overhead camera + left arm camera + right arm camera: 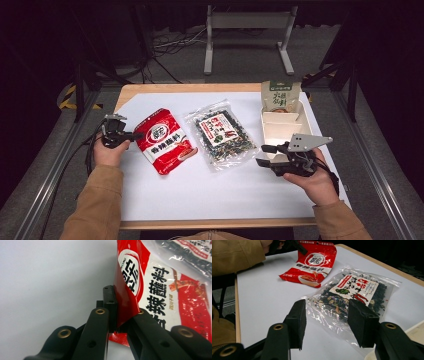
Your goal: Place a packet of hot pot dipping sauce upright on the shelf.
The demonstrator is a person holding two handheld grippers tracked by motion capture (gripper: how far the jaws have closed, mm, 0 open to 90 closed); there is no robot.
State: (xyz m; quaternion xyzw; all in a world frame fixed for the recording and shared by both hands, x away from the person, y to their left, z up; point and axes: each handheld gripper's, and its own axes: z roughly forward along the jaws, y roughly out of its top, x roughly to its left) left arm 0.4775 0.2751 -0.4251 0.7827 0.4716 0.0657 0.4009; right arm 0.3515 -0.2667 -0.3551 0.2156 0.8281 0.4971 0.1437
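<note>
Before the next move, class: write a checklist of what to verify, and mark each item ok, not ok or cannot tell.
1. Left gripper shut on the red pouch: ok, jaws pinch its edge.
2. Pinch deep enough to lift: cannot tell.
3. Right gripper open: ok, nothing between its jaws.
4. Right gripper aimed at the clear bag: ok, the bag lies just ahead.
5. Divided tray has room: ok, the near compartments look empty; a green pouch stands at its far end.
</note>
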